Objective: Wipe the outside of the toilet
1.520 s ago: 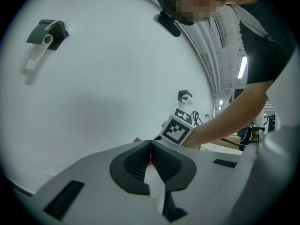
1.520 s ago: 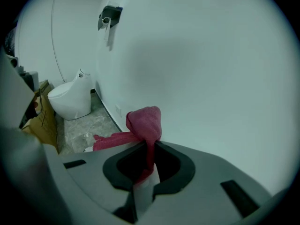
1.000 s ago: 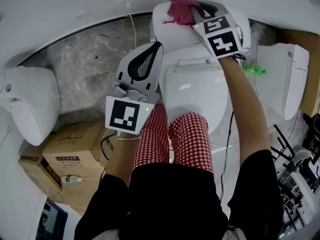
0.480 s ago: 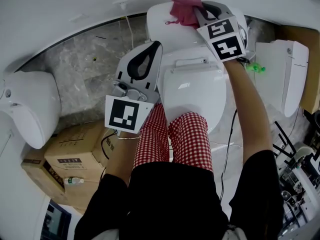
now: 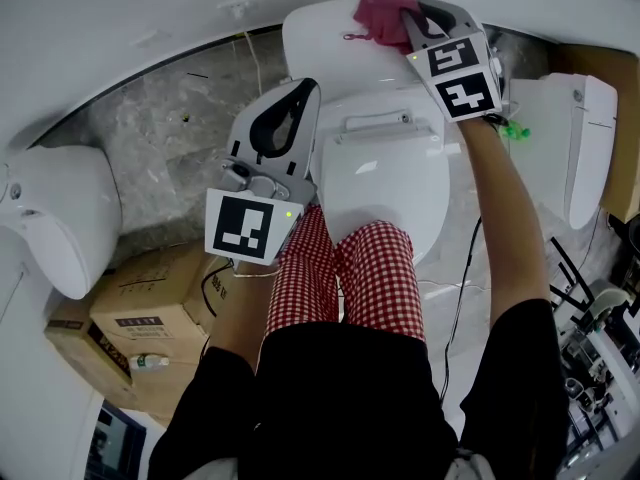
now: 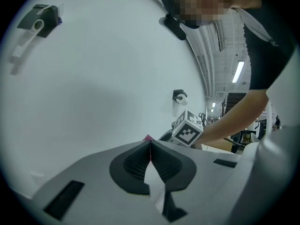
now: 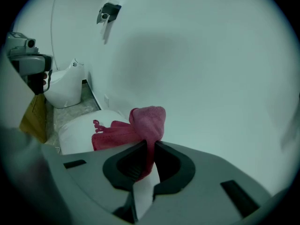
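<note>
The white toilet [image 5: 385, 183] stands in the middle of the head view with its lid down and its tank [image 5: 320, 38] against the wall. A pink cloth [image 5: 383, 10] lies bunched on the tank top [image 7: 82, 130], and my right gripper [image 5: 408, 13] is shut on this pink cloth [image 7: 147, 125]. My left gripper [image 5: 308, 90] hangs left of the toilet lid, above the floor, jaws shut with nothing between them. In the left gripper view the left gripper [image 6: 150, 144] points at the white wall, with the right gripper's marker cube [image 6: 187, 131] beyond it.
Another white toilet [image 5: 55, 208] stands at the left, and a third white fixture [image 5: 580, 148] at the right. Cardboard boxes [image 5: 150, 303] sit at lower left. A person's legs in red checked trousers [image 5: 345, 278] stand before the bowl. Cables [image 5: 460, 288] run along the right.
My right gripper has slid the pink cloth a little rightward and toward the wall along the tank top. The left gripper has stayed almost where it was.
</note>
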{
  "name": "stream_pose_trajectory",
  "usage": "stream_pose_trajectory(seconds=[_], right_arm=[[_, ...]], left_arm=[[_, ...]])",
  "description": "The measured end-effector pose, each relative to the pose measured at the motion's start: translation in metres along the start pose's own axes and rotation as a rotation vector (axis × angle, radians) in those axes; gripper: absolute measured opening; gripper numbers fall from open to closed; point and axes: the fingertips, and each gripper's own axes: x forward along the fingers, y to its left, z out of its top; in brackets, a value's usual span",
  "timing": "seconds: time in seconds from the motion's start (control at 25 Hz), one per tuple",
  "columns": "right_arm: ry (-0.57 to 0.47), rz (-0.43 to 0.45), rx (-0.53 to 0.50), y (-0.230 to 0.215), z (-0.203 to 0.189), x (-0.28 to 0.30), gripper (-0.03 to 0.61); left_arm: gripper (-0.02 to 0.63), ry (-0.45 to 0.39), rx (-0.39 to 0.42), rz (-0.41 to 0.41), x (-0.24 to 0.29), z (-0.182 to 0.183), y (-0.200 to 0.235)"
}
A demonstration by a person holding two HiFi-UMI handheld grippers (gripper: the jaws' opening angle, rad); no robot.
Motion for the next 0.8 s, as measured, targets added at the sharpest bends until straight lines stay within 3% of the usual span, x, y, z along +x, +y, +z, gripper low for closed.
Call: stream_pose_trajectory(seconds=[0.8], right_arm=[[0.074,-0.091,0.036,-0.053,-0.052,-0.013,0.057]], left_arm=[[0.011,-0.002,0.001,-0.015,0.016,0.000,-0.020]])
